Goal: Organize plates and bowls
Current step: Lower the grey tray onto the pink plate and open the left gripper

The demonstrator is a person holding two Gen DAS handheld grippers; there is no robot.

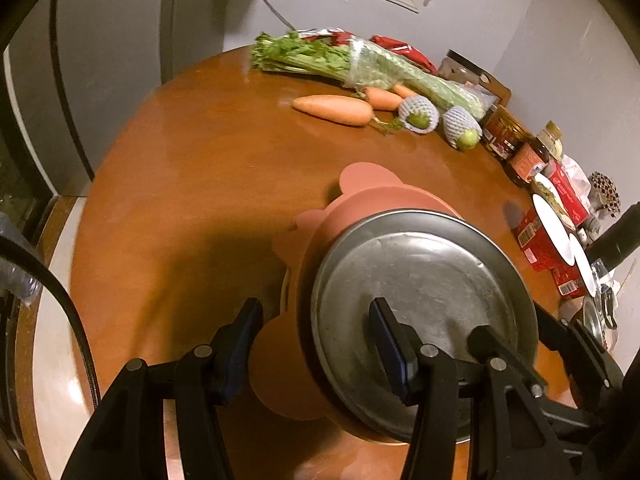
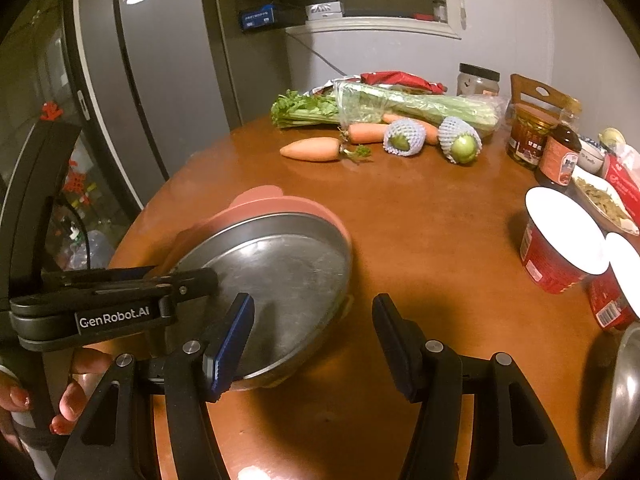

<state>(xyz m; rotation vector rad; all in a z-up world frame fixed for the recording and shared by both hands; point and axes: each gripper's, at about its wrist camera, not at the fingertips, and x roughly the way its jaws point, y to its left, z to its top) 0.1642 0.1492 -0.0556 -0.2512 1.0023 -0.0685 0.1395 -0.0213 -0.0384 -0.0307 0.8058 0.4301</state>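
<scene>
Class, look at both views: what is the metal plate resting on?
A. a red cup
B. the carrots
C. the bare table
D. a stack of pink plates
D: the metal plate lies tilted on a stack of pink plates, whose pink rims show around its far edge in both views; the carrots and red cup lie well apart from it.

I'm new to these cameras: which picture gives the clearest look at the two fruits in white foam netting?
The right wrist view: both netted fruits sit beside the carrots near the picture's middle, their green skin plain. The left wrist view shows the same netted fruits smaller and farther off, toward the table's far edge.
</scene>
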